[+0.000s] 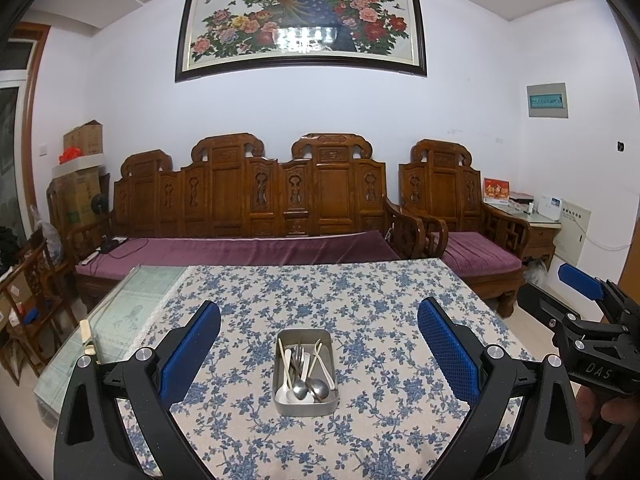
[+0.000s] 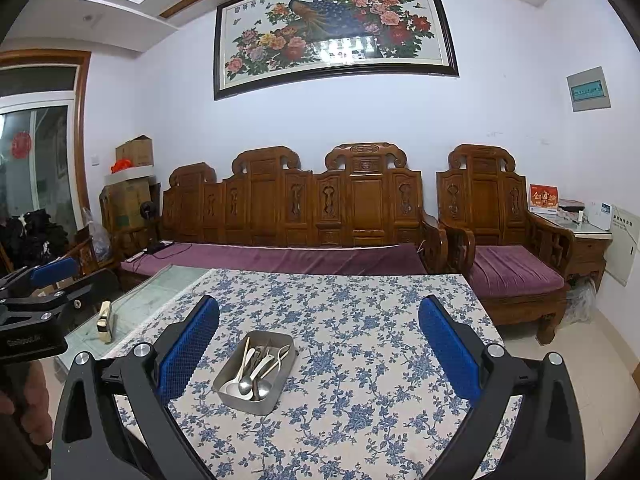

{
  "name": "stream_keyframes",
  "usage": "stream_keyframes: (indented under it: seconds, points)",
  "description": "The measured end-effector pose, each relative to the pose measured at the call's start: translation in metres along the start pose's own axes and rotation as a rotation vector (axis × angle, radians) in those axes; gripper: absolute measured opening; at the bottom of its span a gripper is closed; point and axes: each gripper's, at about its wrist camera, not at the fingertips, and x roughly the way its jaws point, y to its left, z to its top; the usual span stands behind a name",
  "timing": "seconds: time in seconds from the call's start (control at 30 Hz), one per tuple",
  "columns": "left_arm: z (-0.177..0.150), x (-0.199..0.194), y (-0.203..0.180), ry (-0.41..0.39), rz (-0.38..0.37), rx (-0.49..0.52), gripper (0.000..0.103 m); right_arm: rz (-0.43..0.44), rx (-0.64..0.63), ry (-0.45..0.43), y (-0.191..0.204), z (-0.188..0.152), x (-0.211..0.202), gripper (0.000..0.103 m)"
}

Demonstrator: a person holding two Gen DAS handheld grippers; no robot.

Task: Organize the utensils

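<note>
The left gripper [image 1: 319,354] is hovering above the near part of the table with its blue-padded fingers [image 1: 192,354] spread wide and gripping nothing, and the right gripper [image 2: 319,354] is doing the same just beside it, its own fingers [image 2: 450,354] equally wide apart and empty. Between the fingers in both wrist views, a shallow metal tray [image 1: 280,396] is sitting on the floral tablecloth [image 1: 360,300], roughly centred left to right and toward the near side of the cloth. The utensils [image 1: 303,372] are all lying inside it in a loose heap: metal spoons, a fork, and several pale plastic or ceramic pieces, handles pointing mostly away. Nothing is lying loose on the cloth, so judging by this the gathering is either already finished or any sorting out of the tray is not yet begun; the pictures alone are not settling which. The cloth around the tray is offering open room on every side for setting pieces down. To the left the cloth is ending and bare glass tabletop [image 2: 156,300] is showing, with a small cream-coloured object [image 2: 105,322] standing near that edge. Beyond the far edge a carved wooden sofa [image 1: 256,200] is standing, well apart from the work.
</note>
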Motion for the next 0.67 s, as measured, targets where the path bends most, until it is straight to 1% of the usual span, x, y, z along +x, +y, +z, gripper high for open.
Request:
stream_keyframes:
  seconds: [0.67]
  points:
    - [0.0001,-0.0004,-0.0027,0.000,-0.005,0.005,0.095,-0.001,0.001,-0.002,0.0005,0.0013,-0.0008,0.100]
